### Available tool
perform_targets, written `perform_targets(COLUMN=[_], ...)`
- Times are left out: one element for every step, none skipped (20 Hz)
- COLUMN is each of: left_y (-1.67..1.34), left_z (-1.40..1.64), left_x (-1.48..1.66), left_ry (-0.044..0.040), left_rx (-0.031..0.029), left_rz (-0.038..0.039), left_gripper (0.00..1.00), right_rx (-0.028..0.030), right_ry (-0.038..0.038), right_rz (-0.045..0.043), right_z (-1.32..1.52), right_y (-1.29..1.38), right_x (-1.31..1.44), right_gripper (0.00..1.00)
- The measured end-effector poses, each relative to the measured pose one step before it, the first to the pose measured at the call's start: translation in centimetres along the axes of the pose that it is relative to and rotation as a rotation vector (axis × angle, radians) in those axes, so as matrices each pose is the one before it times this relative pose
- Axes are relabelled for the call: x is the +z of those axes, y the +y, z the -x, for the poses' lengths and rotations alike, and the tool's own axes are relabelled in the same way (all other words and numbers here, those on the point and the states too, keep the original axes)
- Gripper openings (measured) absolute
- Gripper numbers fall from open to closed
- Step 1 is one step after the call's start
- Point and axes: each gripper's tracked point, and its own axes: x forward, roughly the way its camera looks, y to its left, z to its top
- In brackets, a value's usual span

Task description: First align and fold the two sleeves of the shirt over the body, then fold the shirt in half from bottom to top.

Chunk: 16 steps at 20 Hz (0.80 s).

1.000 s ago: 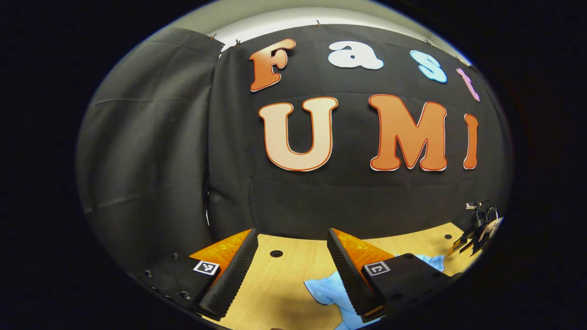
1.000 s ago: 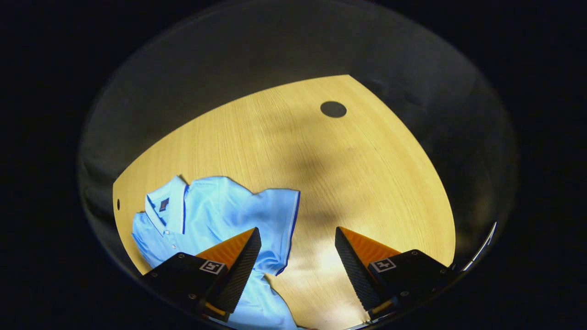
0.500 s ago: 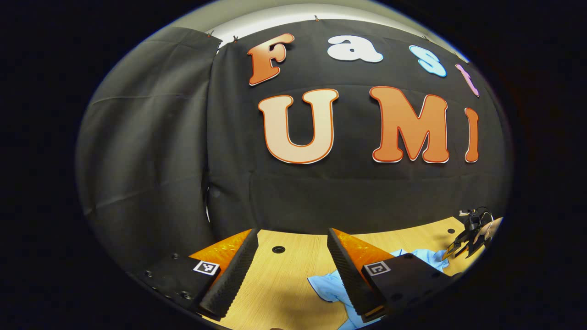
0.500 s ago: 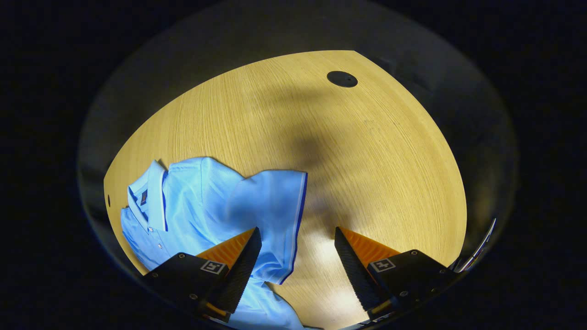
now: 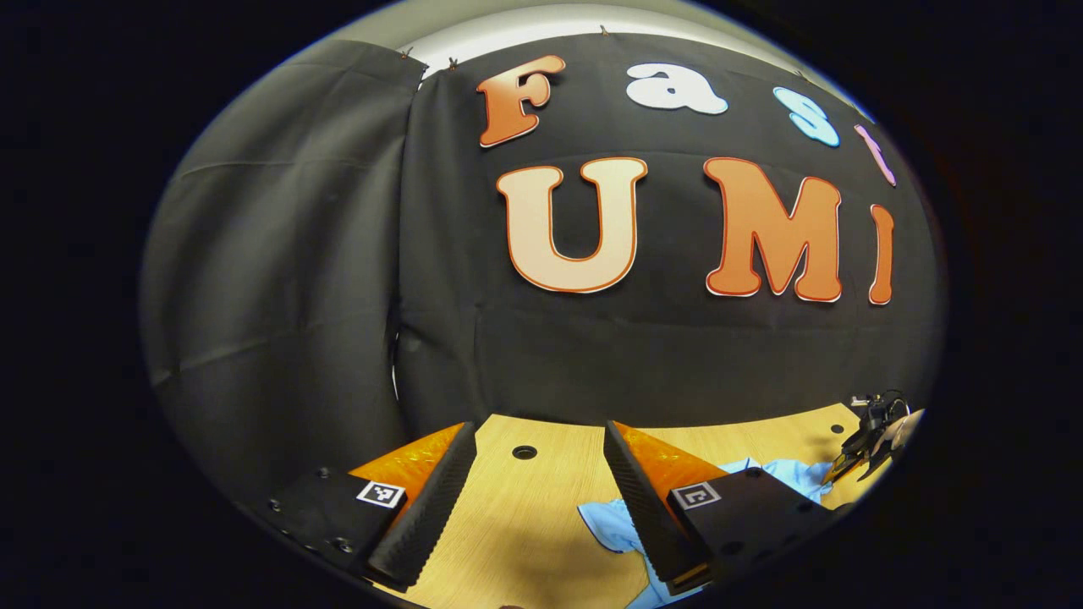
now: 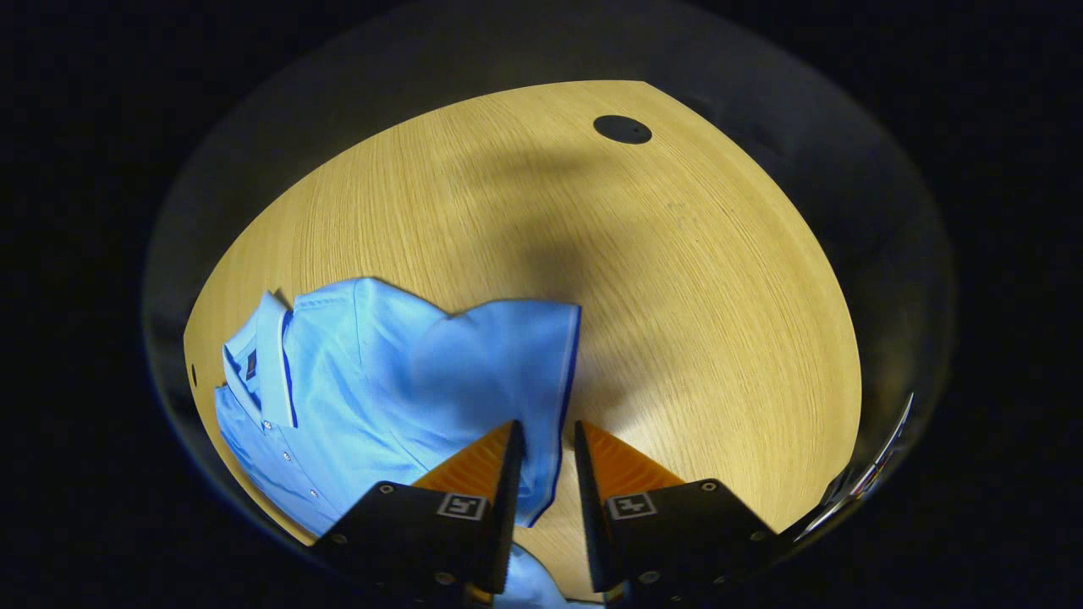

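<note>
The shirt [image 6: 372,397], light blue with a collar and a row of buttons, lay on the near left part of the desk [image 6: 677,279] in the right gripper view, and its sleeve [image 6: 508,372] with a dark trimmed edge was spread out toward the bare wood. The right hand-held gripper [image 6: 546,461] was over this sleeve edge with its fingers drawn near to each other, a narrow gap between them and the trim running into that gap. I could not tell if both fingers pressed the cloth or were only about to. I judged the step to be the first one, taking a sleeve to fold it over the body. The next move would need a sure pinch on the hem, then a lift and a carry across toward the buttons.

In the left gripper view the left hand-held gripper [image 5: 537,499] was spread wide and held nothing, above the desk with a part of the shirt just beside its right finger. The lower part of the shirt was cut off in both views, and the other sleeve was hard to make out.
</note>
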Motion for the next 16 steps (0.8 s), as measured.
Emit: perform_targets(left_y=[-0.048,0.118,0.1,0.177,0.168,0.274,0.243,0.341,0.22,0.075,0.124,0.068,0.113,0.055,0.24,0.194], left_z=[-0.056,0.029,-0.017,0.027,0.063,0.113,0.145,0.18,0.113,-0.069,-0.007,-0.007,0.106,0.068,0.221,0.059], left_x=[-0.334,-0.114,-0.204,-0.108,0.164,-0.014,0.006,0.056,-0.154,-0.172,0.154,-0.081,0.172,0.165,0.026,0.114], left_ry=[0.00507,0.00396,0.00356,0.0003,-0.00039,-0.00209,-0.00057,-0.00097,0.00156,0.00017,-0.00086,-0.0009,-0.00279,-0.00409,-0.00401,-0.00356], left_rx=[-0.00002,0.00101,-0.0004,0.00365,0.00329,0.00555,0.0022,-0.00146,0.00054,-0.00089,-0.00155,-0.00247,-0.00295,-0.00065,-0.00395,-0.00109], left_rz=[0.00591,0.00485,0.00183,-0.00198,-0.00411,-0.00228,0.00014,0.00387,0.00405,0.00374,0.00384,0.00403,0.00509,0.00497,0.00412,0.00193], left_gripper=[0.98,0.98,0.98,0.98,0.98,0.98,0.98,0.98,0.98,0.98,0.98,0.98,0.95,0.98,0.98,0.98], right_rx=[0.00067,0.00285,0.003,0.00528,0.01955,0.00592,0.01501,0.01528,0.00728,0.01449,0.02325,0.01915,0.0171,0.01546,0.01452,0.01893], right_ry=[-0.00362,-0.00567,-0.00742,-0.00709,-0.0035,0.00849,-0.01572,-0.02718,-0.02085,-0.02177,-0.01914,-0.01063,-0.01679,-0.01555,-0.01443,-0.00919], right_rz=[-0.00411,-0.00085,0.00447,0.00529,0.00891,0.0047,0.00933,0.01236,0.01602,0.01803,0.01521,0.01213,0.01392,0.02057,0.01926,0.01818], right_z=[0.012,0.012,0.034,0.032,0.099,0.332,0.663,0.818,0.995,1.01,1.071,0.929,0.935,0.809,0.717,0.629], right_y=[-0.123,-0.064,0.031,0.073,0.415,0.24,0.449,0.382,0.509,0.761,0.921,0.95,1.013,1.019,1.111,1.262], right_x=[0.183,0.049,0.028,0.098,-0.055,-0.358,0.327,0.516,0.482,0.446,0.483,0.255,0.432,0.306,0.298,0.154], right_gripper=[0.26,0.19,0.15,0.08,0.05,0.02,0.01,0.01,0.01,0.0,0.01,0.01,0.01,0.0,0.01,0.01])
